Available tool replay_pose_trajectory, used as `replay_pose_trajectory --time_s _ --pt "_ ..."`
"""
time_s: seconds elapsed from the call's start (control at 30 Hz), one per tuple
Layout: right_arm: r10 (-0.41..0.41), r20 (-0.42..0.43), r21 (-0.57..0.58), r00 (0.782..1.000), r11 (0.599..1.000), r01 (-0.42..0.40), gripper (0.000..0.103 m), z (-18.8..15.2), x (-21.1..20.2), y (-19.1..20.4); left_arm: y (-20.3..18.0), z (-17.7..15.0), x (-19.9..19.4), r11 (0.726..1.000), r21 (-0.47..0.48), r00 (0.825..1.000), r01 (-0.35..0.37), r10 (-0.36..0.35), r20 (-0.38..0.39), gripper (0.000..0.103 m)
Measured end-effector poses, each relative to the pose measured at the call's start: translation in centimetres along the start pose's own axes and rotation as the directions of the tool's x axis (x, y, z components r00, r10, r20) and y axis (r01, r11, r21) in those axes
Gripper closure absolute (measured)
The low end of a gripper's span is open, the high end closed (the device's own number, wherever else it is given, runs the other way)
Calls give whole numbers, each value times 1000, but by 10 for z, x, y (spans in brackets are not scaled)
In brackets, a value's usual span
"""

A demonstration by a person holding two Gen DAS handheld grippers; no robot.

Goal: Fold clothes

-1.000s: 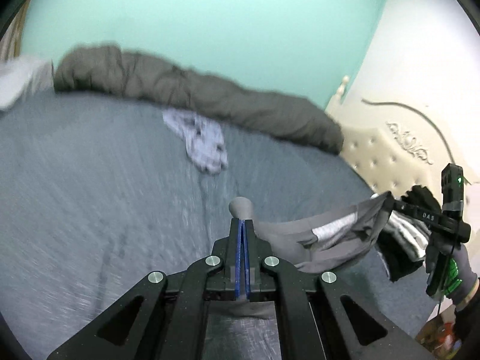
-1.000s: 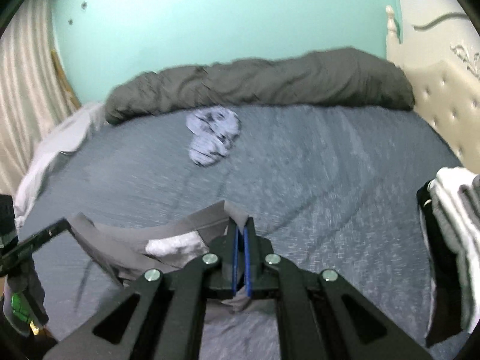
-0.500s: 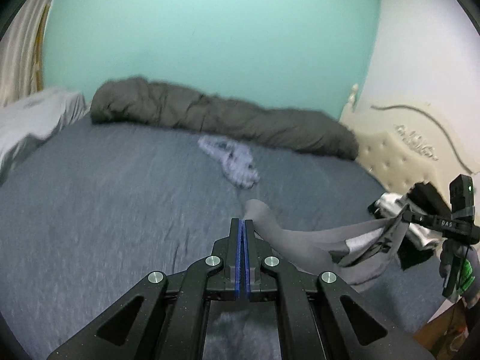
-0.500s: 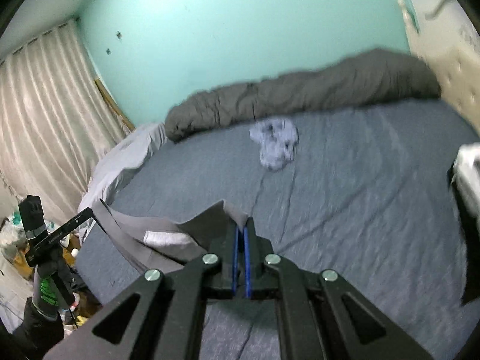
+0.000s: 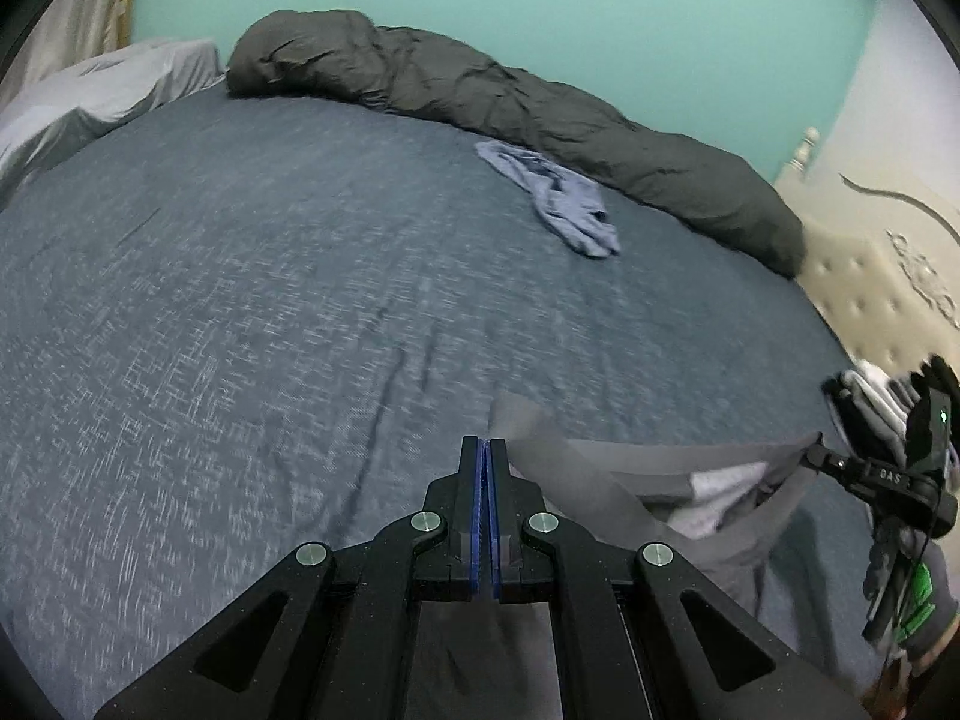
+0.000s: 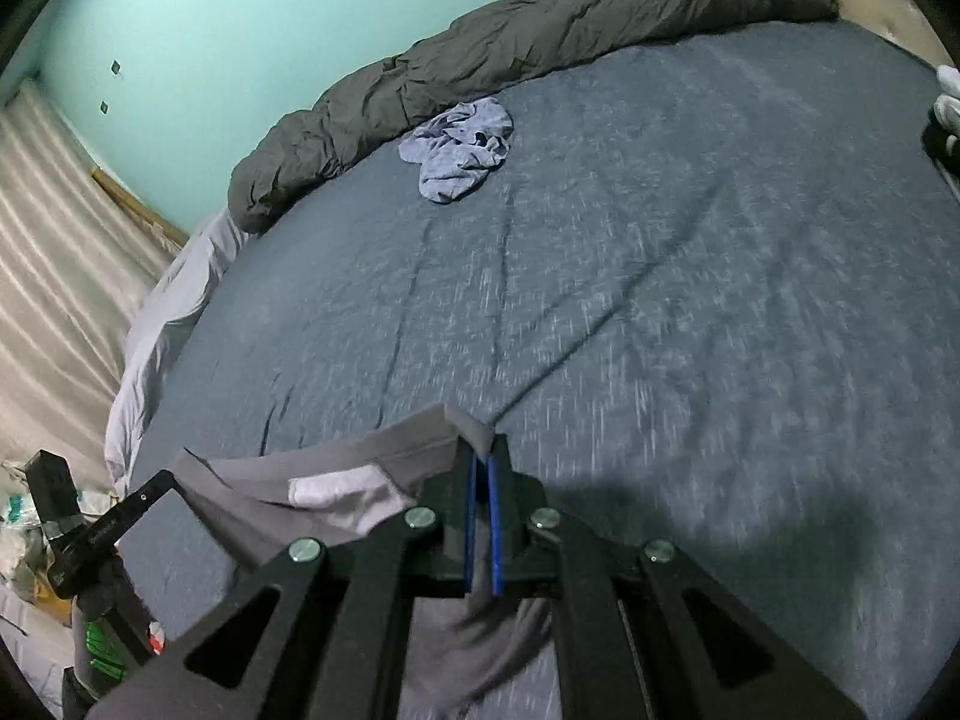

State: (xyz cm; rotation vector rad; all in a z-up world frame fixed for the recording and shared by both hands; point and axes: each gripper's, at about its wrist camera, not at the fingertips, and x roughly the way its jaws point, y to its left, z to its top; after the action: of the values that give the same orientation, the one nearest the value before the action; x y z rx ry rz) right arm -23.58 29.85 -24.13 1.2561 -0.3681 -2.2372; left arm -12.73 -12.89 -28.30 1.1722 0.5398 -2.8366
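The left wrist camera sits just behind the left gripper [image 5: 484, 450] and looks forward along its fingers. It is close above the near edge of the bed [image 5: 252, 276] and faces the far green wall [image 5: 540, 12]. At its far right it sees the right gripper [image 5: 816, 450].

The right wrist camera sits just behind the right gripper [image 6: 482, 462], tilted, and looks down over the bed [image 6: 690, 252] from the near side. At its near left it sees the left gripper [image 6: 171, 477].

Both views share the bed, the dark grey duvet [image 5: 510, 102] [image 6: 540, 18] by the wall, the crumpled blue garment [image 5: 558, 204] [image 6: 462, 147], and the grey garment [image 5: 672, 480] [image 6: 312, 480] stretched between the grippers.
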Motion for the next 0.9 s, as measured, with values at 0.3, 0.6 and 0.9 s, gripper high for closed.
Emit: replay_pose_trajectory --time_s 0.3,0.6,0.9 --pt "-56 36 -22 998 998 57 84 -6 30 -10 15 -5 44 999 4 997 -54 54 -46 102" --pt "-22 113 142 993 990 6 71 -58 -4 -54 -52 -14 37 989 142 998 44 -37 -51 91" --pt "-49 22 182 999 982 44 71 -74 5 -66 -180 -54 97 905 301 937 302 -223 -269 65"
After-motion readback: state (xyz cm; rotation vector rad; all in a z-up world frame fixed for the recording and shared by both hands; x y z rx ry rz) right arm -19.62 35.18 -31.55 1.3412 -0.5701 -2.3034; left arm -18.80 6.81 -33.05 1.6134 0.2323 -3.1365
